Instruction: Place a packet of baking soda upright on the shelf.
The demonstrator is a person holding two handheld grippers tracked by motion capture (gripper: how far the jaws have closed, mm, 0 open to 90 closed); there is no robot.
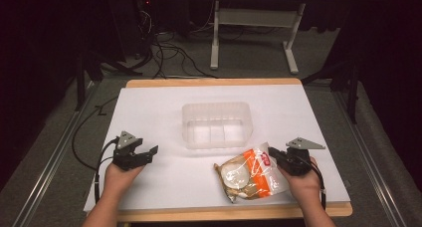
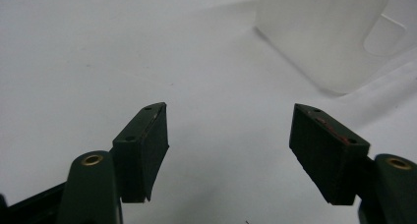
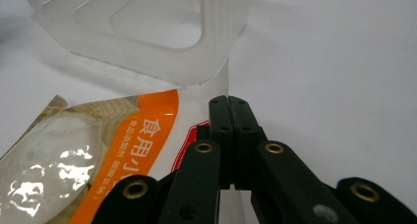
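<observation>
Right gripper [image 1: 274, 154]: jaws pressed together on the clear top edge of the food packet [image 1: 249, 172]; in the right gripper view [image 3: 230, 103] the pads meet with a thin strip of film caught between them.
Food packet: lies flat on the counter [image 1: 164, 117], just to the left of the right gripper and running back toward the person; clear film with an orange band of printed characters [image 3: 142, 150] and pale round pieces inside.
Left gripper [image 1: 149, 152]: jaws spread wide, holding nothing; the left gripper view [image 2: 228, 135] has only bare white surface between the two pads.
Plastic tub [image 1: 216, 125]: translucent and standing upright on the counter, ahead of both grippers; ahead and to the right of the left gripper [image 2: 324, 32], ahead and to the left of the right gripper, its near corner close beyond the right jaws [image 3: 147, 32].
Packet to tub: the packet's top corner lies near the tub's front wall; whether they touch cannot be told.
Hands: each wraps the back of its gripper, forearms entering from the near edge.
</observation>
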